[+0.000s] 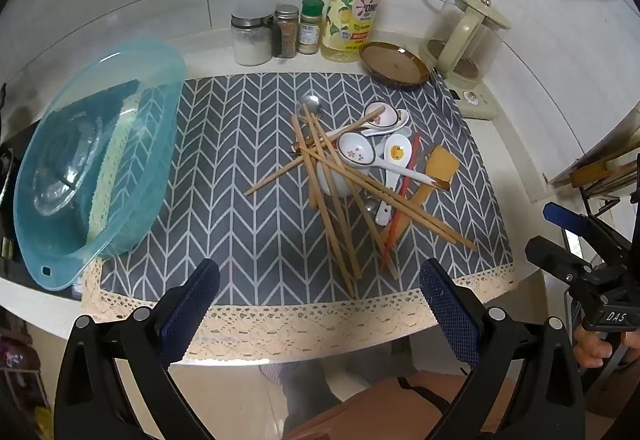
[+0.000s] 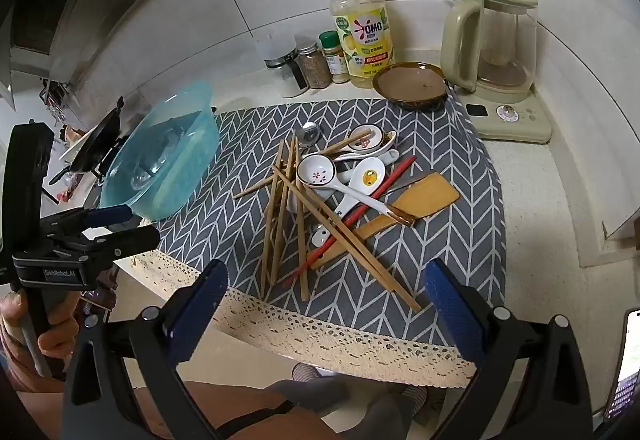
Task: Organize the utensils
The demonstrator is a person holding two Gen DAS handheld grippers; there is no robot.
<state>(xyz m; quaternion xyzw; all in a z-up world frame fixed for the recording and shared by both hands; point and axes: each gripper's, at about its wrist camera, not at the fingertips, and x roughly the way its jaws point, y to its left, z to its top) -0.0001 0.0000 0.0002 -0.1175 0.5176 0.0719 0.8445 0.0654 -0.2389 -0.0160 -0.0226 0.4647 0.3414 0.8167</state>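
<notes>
A jumbled pile of utensils lies on the grey chevron mat [image 1: 240, 180] [image 2: 460, 240]: several wooden chopsticks [image 1: 332, 224] [image 2: 280, 216], white ceramic spoons [image 1: 356, 150] [image 2: 320, 172], a metal spoon [image 1: 311, 106] [image 2: 309, 131], a red chopstick [image 1: 404, 196] [image 2: 384, 184] and a wooden spatula [image 1: 438, 166] [image 2: 424, 196]. My left gripper [image 1: 320, 304] hangs open over the mat's lace front edge, short of the pile, nothing between its fingers. My right gripper [image 2: 326, 304] is likewise open and empty near the front edge. In the left wrist view the right gripper [image 1: 568, 236] shows at the right edge; in the right wrist view the left gripper [image 2: 120, 224] shows at the left edge.
A teal plastic basin [image 1: 96, 160] [image 2: 168, 156] with a glass bowl inside sits on the mat's left. At the back stand spice jars [image 1: 286, 30] [image 2: 314, 62], a dish-soap bottle [image 1: 354, 8] [image 2: 362, 36], a brown dish [image 1: 394, 64] [image 2: 410, 86] and a kettle [image 1: 468, 36] [image 2: 496, 40]. A phone [image 2: 624, 360] shows at right.
</notes>
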